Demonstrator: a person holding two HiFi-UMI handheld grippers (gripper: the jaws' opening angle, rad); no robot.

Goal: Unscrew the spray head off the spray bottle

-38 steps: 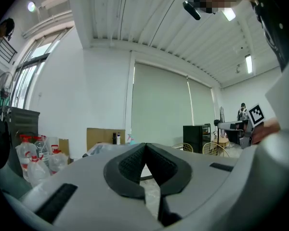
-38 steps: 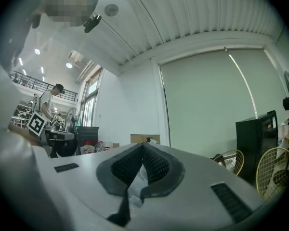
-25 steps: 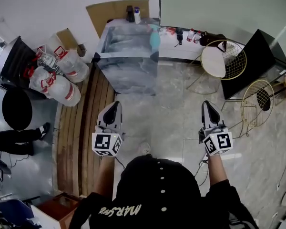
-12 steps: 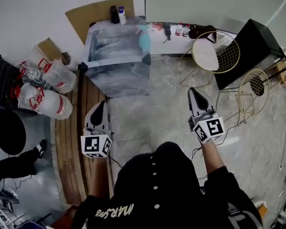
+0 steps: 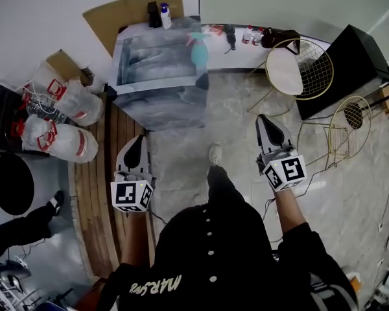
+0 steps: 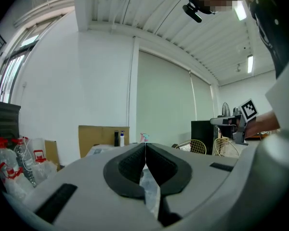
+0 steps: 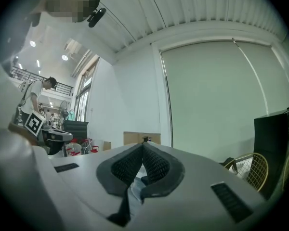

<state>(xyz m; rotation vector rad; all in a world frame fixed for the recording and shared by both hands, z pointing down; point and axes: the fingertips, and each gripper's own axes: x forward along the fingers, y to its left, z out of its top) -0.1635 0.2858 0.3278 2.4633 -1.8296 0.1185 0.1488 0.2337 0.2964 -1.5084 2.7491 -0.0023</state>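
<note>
Left gripper (image 5: 135,141) and right gripper (image 5: 264,120) clenched, empty. Spray bottle (image 5: 199,50) stands on table (image 5: 149,89) (label unreadable). Shirt print (image 5: 157,284) reads "MARS", rest unclear.

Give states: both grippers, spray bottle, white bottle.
left gripper: shut, empty
right gripper: shut, empty
spray bottle: upright on the table, spray head on, untouched
white bottle: upright, capped

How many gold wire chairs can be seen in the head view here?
2. One wire chair with a white seat pad stands by the table's right end. The other wire chair stands nearer the person, beside the black cabinet. More may be outside the frame.
</note>
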